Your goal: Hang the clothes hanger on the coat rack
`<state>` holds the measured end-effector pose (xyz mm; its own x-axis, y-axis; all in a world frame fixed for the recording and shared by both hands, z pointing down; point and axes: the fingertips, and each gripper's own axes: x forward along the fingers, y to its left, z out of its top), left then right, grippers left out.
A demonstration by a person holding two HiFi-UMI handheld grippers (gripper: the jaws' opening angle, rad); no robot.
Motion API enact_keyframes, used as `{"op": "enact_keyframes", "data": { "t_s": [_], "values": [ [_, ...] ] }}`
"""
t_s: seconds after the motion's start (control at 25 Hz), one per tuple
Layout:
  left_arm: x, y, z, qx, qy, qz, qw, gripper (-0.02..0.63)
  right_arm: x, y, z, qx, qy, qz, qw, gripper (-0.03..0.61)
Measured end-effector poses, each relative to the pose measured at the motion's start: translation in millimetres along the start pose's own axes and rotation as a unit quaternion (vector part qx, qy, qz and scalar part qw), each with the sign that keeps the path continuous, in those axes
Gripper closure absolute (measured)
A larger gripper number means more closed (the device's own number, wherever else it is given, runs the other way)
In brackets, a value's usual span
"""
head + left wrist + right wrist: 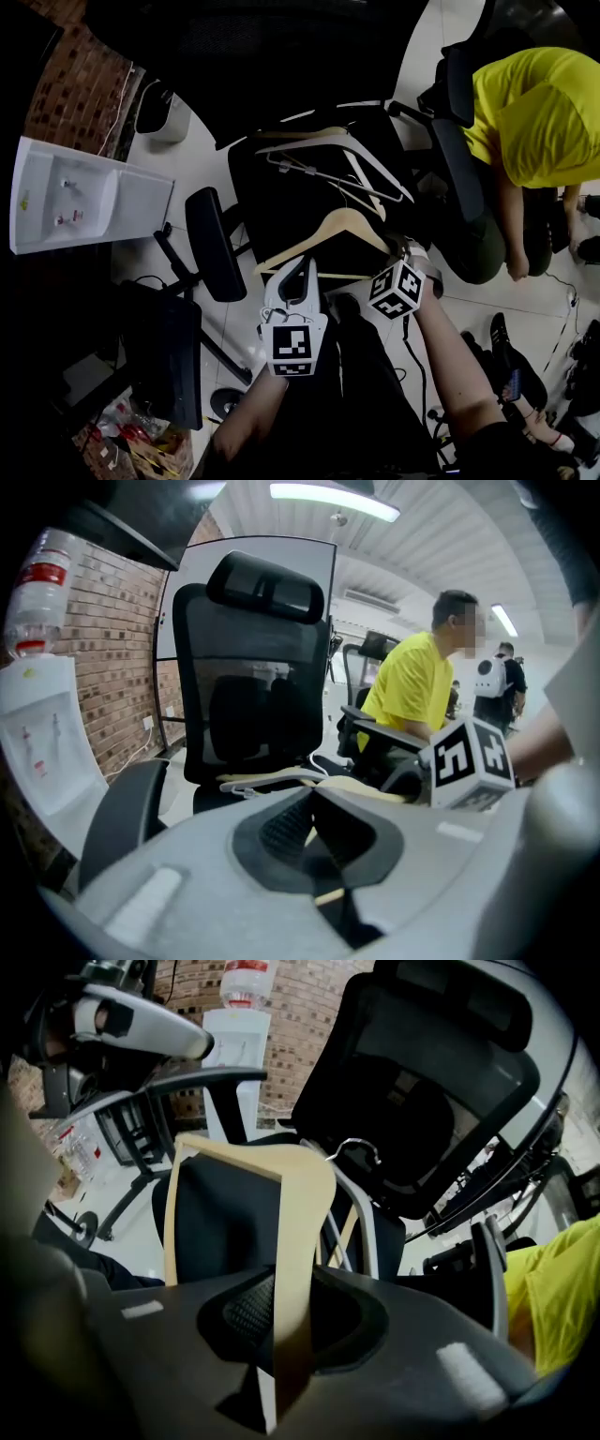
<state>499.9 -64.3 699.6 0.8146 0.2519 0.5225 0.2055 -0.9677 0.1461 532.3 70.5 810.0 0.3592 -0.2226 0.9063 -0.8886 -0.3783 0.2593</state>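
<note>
Your right claw (291, 1283) is clamped on one arm of the wooden hanger (302, 1194), a pale, flat, triangular frame with a straight bottom bar. Your left claw (314, 797) is closed too; the tan sliver between its pads looks like that same hanger's bar, though the view is tight. In the head view the hanger spans from the left claw to the right one, over the seat of the black office chair (272, 202). Other hangers (328, 145), pale and wire, lie heaped farther back on that seat.
</note>
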Motion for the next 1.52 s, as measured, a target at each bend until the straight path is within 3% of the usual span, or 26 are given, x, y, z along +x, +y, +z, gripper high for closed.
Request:
{"op": "enact_keyframes", "data": {
  "t_s": [0.56,0.96,1.24,1.52],
  "values": [
    [-61,-12,101,0.021,-0.071,-0.004,0.9973,0.609,-119,-47,46,-0.018,-0.092,-0.097,0.991,0.506],
    [-109,-20,184,0.054,-0.144,-0.014,0.9881,0.609,-214,-63,81,-0.052,-0.129,-0.133,0.981,0.508],
    [-144,-36,211,0.057,-0.180,-0.011,0.9819,0.609,-251,-58,94,-0.051,-0.156,-0.148,0.975,0.508],
    [-181,-42,204,0.054,-0.198,0.026,0.9785,0.609,-276,-41,95,-0.076,-0.189,-0.143,0.969,0.508]
  ]
}}
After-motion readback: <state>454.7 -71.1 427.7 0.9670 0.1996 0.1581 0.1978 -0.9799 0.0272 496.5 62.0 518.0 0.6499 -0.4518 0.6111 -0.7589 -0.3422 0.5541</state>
